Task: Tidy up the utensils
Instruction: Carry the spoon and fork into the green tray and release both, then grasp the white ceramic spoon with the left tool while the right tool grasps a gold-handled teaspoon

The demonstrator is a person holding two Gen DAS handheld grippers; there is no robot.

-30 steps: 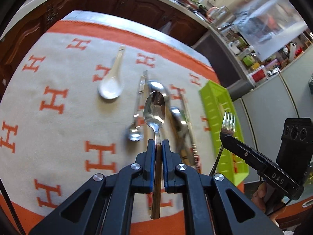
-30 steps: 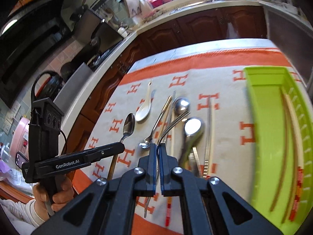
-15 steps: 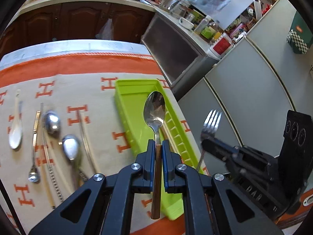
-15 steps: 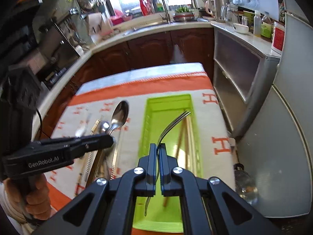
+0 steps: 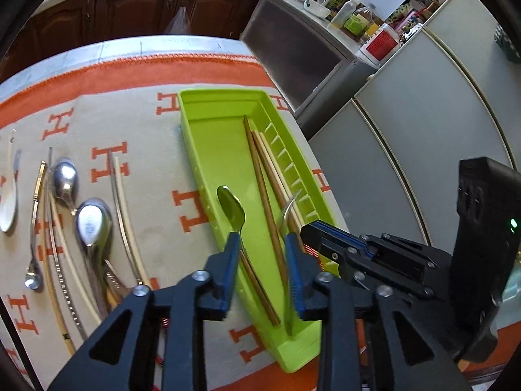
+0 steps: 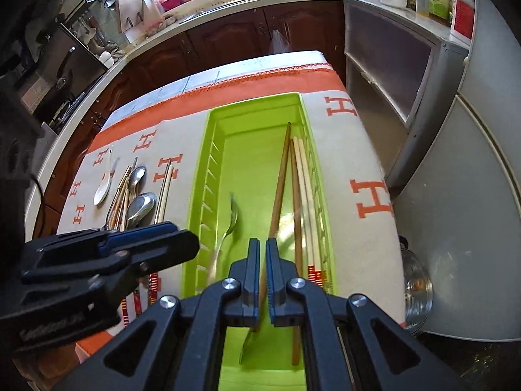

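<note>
Left wrist view: left tongs (image 5: 262, 244) over the near end of the green tray (image 5: 208, 150), jaws opening. The wooden-handled spoon (image 5: 232, 208) sits between them in the tray, bowl away from the camera; pads not pressing it. Chopsticks (image 5: 260, 176) lie along the tray's right side. Right tongs (image 5: 307, 229) enter from the right, with the fork (image 5: 288, 208) tines curving up just ahead of them. On the patterned cloth (image 5: 146, 123) covering the desk, left of the tray: two metal spoons (image 5: 92, 221), a white ceramic spoon (image 5: 8, 202), more chopsticks.

Right wrist view: right tongs (image 6: 263, 244) nearly together on a thin fork handle (image 6: 247, 342), which shows below them over the tray floor (image 6: 254, 156). Spoon (image 6: 229, 224) blurred, left of the tongs, inside the tray. Left tongs (image 6: 182, 239) at lower left.
</note>
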